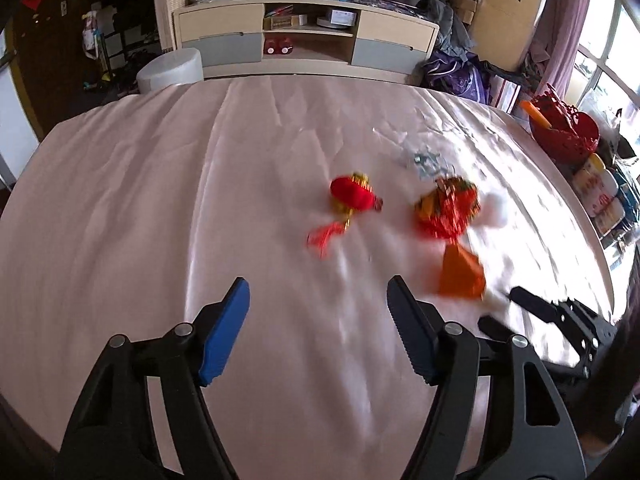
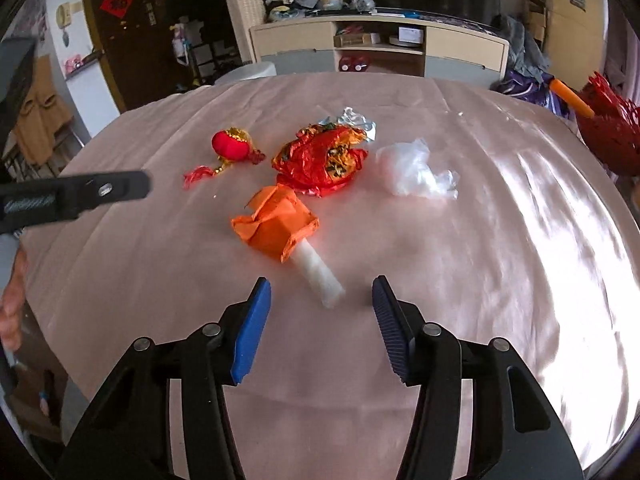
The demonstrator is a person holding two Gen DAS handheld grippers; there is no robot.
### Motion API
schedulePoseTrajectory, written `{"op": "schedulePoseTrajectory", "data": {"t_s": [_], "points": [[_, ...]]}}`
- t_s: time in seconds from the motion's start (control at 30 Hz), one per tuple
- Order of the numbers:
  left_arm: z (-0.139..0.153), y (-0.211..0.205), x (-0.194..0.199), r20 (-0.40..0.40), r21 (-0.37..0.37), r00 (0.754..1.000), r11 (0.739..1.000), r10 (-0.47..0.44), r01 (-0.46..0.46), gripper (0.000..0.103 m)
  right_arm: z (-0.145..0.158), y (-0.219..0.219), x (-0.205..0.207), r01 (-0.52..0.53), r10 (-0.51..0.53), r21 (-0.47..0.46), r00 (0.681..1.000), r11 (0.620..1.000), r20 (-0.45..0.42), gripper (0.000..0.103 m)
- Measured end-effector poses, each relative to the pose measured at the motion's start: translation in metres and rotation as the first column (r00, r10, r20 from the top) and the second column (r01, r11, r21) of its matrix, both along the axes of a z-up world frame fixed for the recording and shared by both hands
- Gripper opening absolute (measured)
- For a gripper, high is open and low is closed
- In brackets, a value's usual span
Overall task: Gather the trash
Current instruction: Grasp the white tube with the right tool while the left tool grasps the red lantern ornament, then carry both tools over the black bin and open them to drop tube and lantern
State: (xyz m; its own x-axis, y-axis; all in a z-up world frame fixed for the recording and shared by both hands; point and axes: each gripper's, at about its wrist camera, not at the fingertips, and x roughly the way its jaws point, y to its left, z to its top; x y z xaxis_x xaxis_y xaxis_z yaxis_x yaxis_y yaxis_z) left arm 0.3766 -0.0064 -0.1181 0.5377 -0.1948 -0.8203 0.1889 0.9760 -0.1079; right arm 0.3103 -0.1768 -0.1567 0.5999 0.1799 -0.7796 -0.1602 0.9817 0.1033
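Trash gathered mid-table on pink cloth (image 2: 500,264), likely for easy sweep: orange paper wad (image 2: 276,226) with white roll (image 2: 320,276) poking out, red foil wrapper (image 2: 320,158), clear plastic (image 2: 416,172), red lantern ornament (image 2: 234,146) just beside. Right gripper (image 2: 320,320) parted about halfway, nothing held, white roll's end just ahead of pads. Left gripper (image 1: 318,328) moderately open, empty, nothing touched.

Your right gripper (image 2: 320,320) has its jaws apart over the pink cloth (image 2: 500,260). A white roll (image 2: 318,274) in orange paper (image 2: 276,224) lies just ahead, not touched.
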Motion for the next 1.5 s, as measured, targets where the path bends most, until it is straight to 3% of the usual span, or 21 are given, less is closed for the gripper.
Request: {"op": "schedulePoseTrajectory", "data": {"t_s": [0.23,0.43,0.5,0.53,0.57,0.6,0.7,0.87,1.13,1.33,1.5], "points": [[-0.012,-0.016,0.044,-0.009,0.007,1.0,1.0,-0.001,0.001,0.067,0.0,0.006,0.007,-0.006,0.006,-0.001,1.0,1.0,0.017,0.052],[-0.031,-0.033,0.071,-0.033,0.043,0.999,0.999,-0.021,0.023,0.067,0.0,0.004,0.01,0.014,-0.014,0.011,0.999,1.0,0.039,0.029],[-0.037,-0.038,0.076,-0.032,0.063,0.999,0.997,-0.039,0.041,0.061,-0.001,0.005,0.008,0.018,-0.018,-0.002,0.998,1.0,0.055,0.023],[-0.037,-0.041,0.077,-0.021,0.078,0.999,0.996,-0.044,0.045,0.058,-0.001,0.005,0.008,0.016,-0.016,0.003,0.998,1.0,0.058,0.015],[-0.036,-0.043,0.078,-0.016,0.087,0.999,0.995,-0.051,0.052,0.051,-0.001,0.003,0.008,0.014,-0.014,0.008,0.998,1.0,0.058,0.013],[-0.035,-0.046,0.078,-0.012,0.088,0.998,0.994,-0.06,0.06,0.038,-0.001,0.003,0.008,0.015,-0.015,0.013,0.998,1.0,0.059,0.013],[-0.032,-0.048,0.078,-0.015,0.077,0.997,0.994,-0.075,0.076,0.035,-0.001,0.0,0.007,0.02,-0.021,0.03,0.999,0.999,0.05,0.013],[-0.019,-0.048,0.06,0.014,0.09,0.996,0.992,-0.086,0.084,0.035,0.008,-0.002,0.0,0.026,-0.028,0.031,0.998,0.999,0.049,0.013],[0.01,-0.029,0.012,0.043,0.085,0.996,0.994,-0.075,0.071,0.034,0.049,-0.003,-0.031,0.023,-0.024,0.013,0.996,1.0,0.089,0.013],[0.031,-0.018,-0.051,0.063,0.079,0.994,0.993,-0.092,0.087,0.035,0.079,0.0,-0.072,0.021,-0.022,0.01,0.993,1.0,0.116,0.013],[0.038,-0.009,-0.11,0.064,0.051,0.993,0.994,-0.1,0.097,0.034,0.082,0.003,-0.114,0.015,-0.016,0.009,0.994,1.0,0.105,0.013]]}}
